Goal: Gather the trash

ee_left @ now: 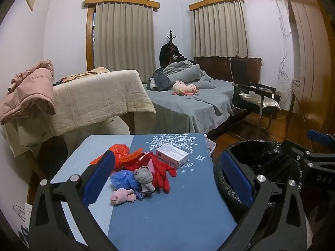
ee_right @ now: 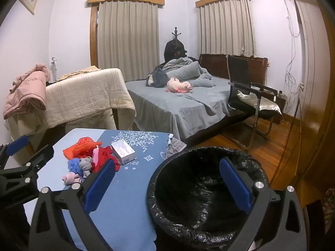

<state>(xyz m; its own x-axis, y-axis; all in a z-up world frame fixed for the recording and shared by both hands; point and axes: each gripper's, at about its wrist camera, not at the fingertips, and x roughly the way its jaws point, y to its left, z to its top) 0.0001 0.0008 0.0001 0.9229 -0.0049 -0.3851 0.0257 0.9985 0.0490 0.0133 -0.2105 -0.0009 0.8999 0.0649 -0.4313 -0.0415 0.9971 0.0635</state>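
A pile lies on the blue table [ee_left: 167, 209]: a small white box [ee_left: 171, 155], red mesh bag [ee_left: 120, 153], red glove [ee_left: 161, 171], blue crumpled bag [ee_left: 123, 179], grey sock [ee_left: 144, 177] and pink sock [ee_left: 122, 196]. The pile also shows in the right wrist view, with the box [ee_right: 122, 151] behind it. A black-lined trash bin [ee_right: 201, 190] stands right of the table. My left gripper [ee_left: 167, 179] is open and empty above the table, near the pile. My right gripper [ee_right: 167, 184] is open and empty over the bin's left rim.
A beige-covered sofa [ee_left: 94, 96] with a pink jacket [ee_left: 29, 94] stands behind the table. A grey bed [ee_left: 188, 102] with a plush toy, a black chair [ee_right: 249, 96] and wooden floor [ee_right: 261, 146] lie beyond.
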